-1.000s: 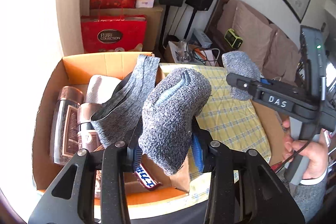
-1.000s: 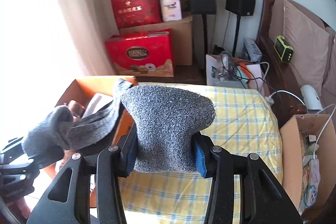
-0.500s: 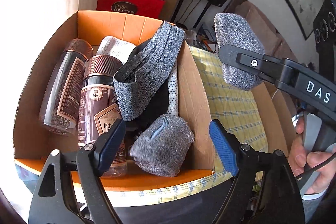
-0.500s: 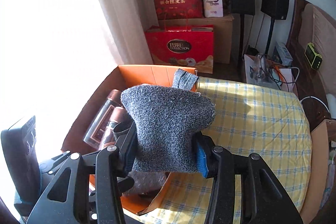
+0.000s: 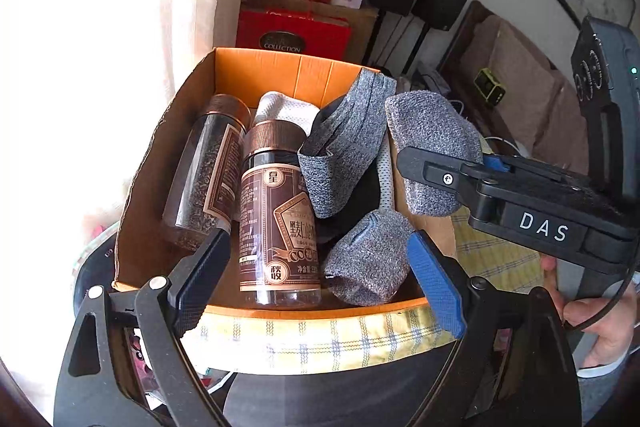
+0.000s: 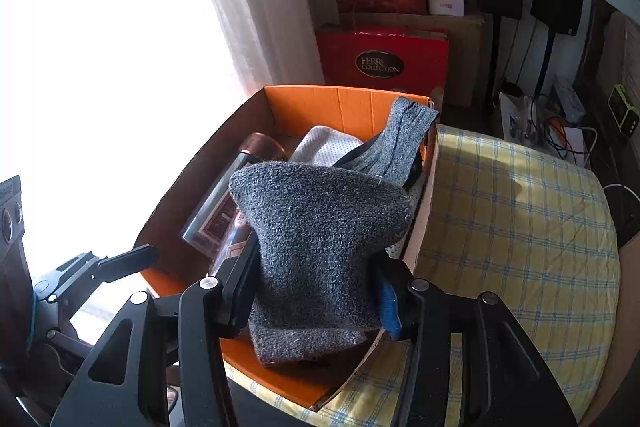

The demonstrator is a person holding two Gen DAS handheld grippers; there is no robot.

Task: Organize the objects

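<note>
The left hand-held gripper (image 5: 316, 283) points steeply down into the cardboard box (image 5: 256, 67); its jaws have just been opening, released. The right hand-held gripper (image 6: 316, 291) seems to clench the grey sock (image 6: 320, 227) over the box.

Your right gripper (image 6: 316, 291) holds a grey sock (image 6: 320, 239), and its jaws have just been opening a little with the sock between them. The sock hangs over the orange cardboard box (image 6: 352, 107), which holds a brown-capped jar (image 6: 240, 179) and a white cloth (image 6: 324, 147). The box rests on a yellow checked cloth (image 6: 520, 227).
</note>
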